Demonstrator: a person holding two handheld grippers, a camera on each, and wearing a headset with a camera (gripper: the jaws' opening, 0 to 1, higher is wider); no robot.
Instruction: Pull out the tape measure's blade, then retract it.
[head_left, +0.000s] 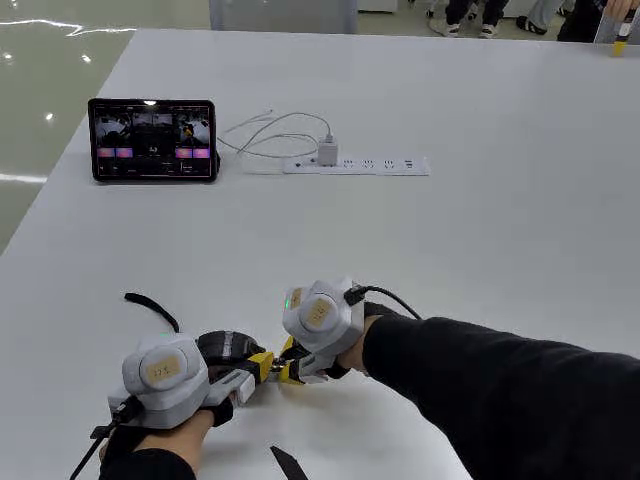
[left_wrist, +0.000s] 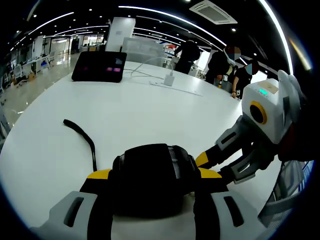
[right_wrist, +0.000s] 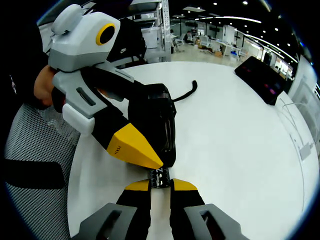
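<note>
Low on the surface (head_left: 400, 240) near seven o'clock, the left tool (left_wrist: 152, 174) clamps the tape measure (head_left: 225, 348) to anchor it while the right tool (right_wrist: 161, 186) pinches the blade tip (right_wrist: 160, 176), apparently ready for pulling.

No text I can read for sure, printed figures on the tape measure's blade (right_wrist: 159, 176) too blurred, small print on the yellow jaw of the left hand-held gripper (left_wrist: 155, 174) too fine, tablet (head_left: 153, 139) screen captions illegible.
</note>
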